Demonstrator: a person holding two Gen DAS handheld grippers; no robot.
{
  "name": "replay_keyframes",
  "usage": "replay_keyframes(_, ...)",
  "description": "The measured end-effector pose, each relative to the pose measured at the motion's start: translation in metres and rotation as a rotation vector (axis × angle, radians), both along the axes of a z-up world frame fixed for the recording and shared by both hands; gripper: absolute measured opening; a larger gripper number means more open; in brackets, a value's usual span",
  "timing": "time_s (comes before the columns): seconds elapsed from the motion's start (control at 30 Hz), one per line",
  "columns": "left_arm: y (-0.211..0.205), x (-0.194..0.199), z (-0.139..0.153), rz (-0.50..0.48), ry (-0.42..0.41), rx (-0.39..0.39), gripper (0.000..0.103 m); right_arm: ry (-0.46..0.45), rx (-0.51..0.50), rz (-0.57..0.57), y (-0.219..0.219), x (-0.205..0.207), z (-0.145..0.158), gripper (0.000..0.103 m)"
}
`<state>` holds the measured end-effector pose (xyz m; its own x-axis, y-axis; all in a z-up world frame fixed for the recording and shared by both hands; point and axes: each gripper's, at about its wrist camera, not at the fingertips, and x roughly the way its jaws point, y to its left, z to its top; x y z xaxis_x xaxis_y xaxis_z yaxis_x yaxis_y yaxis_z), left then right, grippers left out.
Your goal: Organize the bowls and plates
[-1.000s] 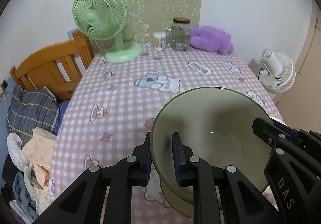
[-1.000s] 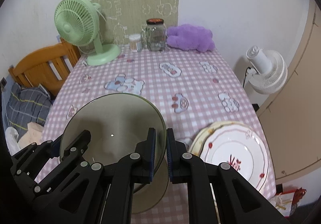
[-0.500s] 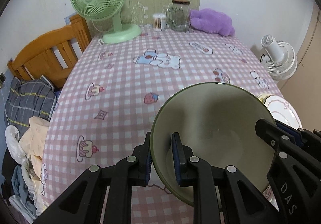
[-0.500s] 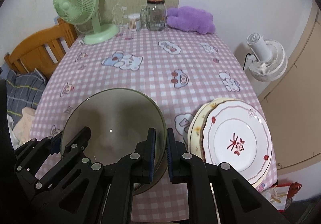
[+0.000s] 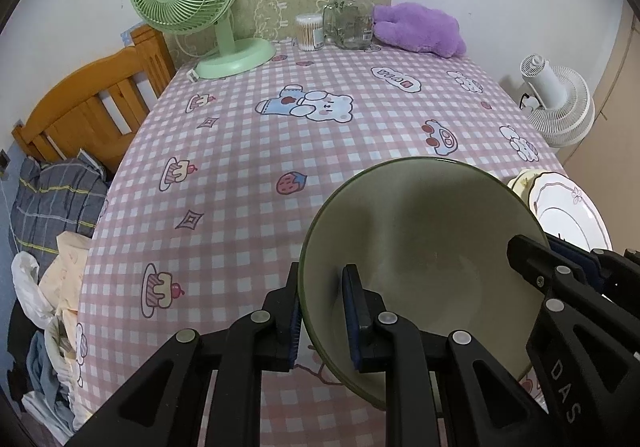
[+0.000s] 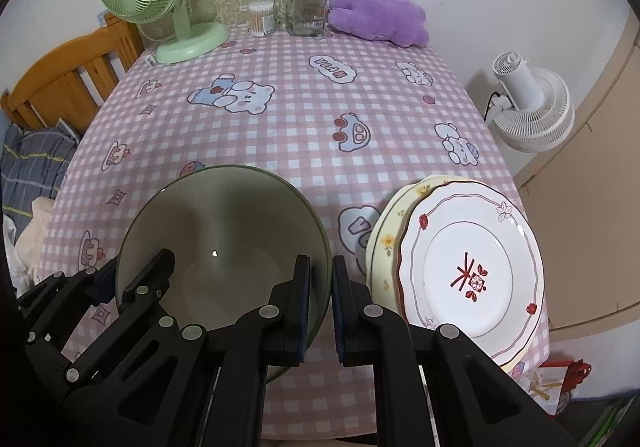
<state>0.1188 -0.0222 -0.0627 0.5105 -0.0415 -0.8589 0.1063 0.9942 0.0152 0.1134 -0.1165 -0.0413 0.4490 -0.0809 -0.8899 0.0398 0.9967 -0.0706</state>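
Bowl [image 5: 420,247] has sunk lower, rim clamped between both grippers' pads.

green bowl [image 5: 420,247]: empty, upright, rim clamped both sides | plates [image 6: 460,263]: stacked, table's right edge

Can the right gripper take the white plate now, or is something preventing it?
Probably not yet: the right gripper is shut on the green bowl rim. The white plate lies uncovered beside it, so only the bowl occupies it.
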Motion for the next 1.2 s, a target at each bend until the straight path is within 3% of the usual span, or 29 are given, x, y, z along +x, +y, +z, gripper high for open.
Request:
replay_keyframes(0.17,0.002,-0.001,0.000,0.000,-0.005,-0.021,0.022,0.001,0.005,0.010,0.000,-0.001,0.000,0.013)
replay_keyframes(0.6,0.009,0.008,-0.001,-0.027,0.041,-0.108,0.061,0.032,0.074,0.008,-0.008,0.001,0.001,0.017)
replay_keyframes(0.77,0.007,0.015,-0.012,-0.041,0.087,-0.130,0.066,0.040,0.065,-0.025,-0.015,0.003,0.001,0.035)
replay_keyframes(0.83,0.006,0.017,-0.016,-0.054,0.105,-0.148,0.067,0.043,0.070,-0.041,-0.019,0.004,-0.001,0.050)
replay_keyframes(0.87,0.004,0.017,-0.018,-0.063,0.112,-0.153,0.067,0.042,0.076,-0.049,-0.021,0.004,-0.002,0.053)
replay_keyframes(1.2,-0.001,0.022,-0.032,-0.078,0.161,-0.212,0.066,0.086,0.147,-0.056,-0.027,0.015,-0.023,0.054)
